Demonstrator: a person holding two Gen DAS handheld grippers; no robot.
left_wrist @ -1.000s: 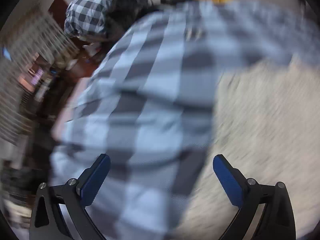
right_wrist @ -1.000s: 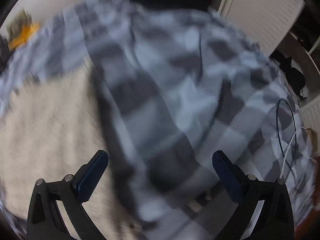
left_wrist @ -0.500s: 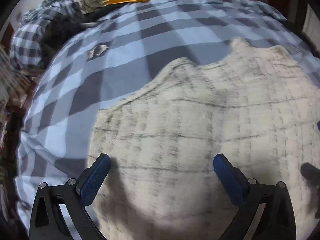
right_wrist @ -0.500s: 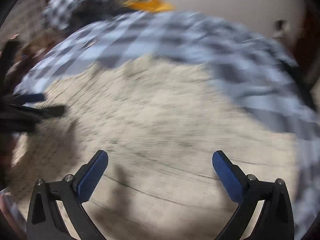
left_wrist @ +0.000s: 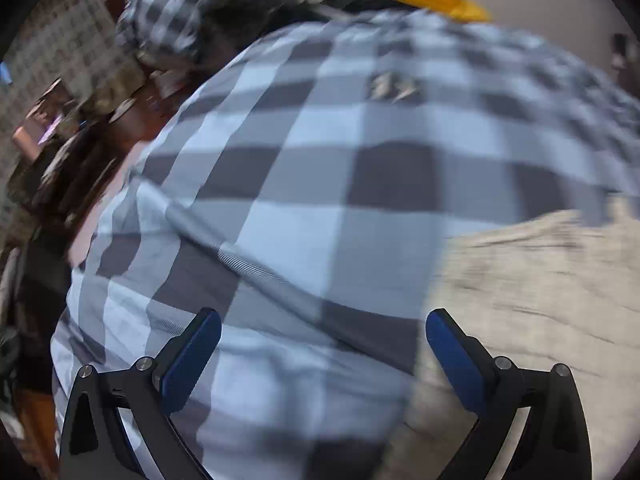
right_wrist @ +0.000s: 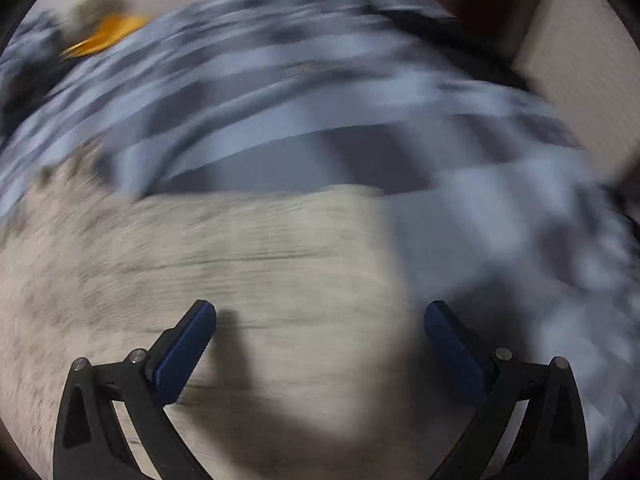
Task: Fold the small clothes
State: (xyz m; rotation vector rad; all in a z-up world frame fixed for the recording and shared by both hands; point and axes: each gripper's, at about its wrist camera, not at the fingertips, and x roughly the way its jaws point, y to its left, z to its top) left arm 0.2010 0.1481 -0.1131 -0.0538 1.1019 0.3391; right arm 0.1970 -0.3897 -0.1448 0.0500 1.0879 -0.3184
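You have nothing legible here: the small mark on the checked bedsheet point(left_wrist: 394, 86) is too blurred to read.

This looks like a bedroom in a home. A big blue and grey checked bed sheet point(left_wrist: 344, 184) covers a bed. A matching checked pillow point(left_wrist: 172, 12) sits at the far end.

Both wrist cams look down close at checked bedsheet point(left_wrist: 340, 208), sharing cream cloth point(right_wrist: 240, 280).
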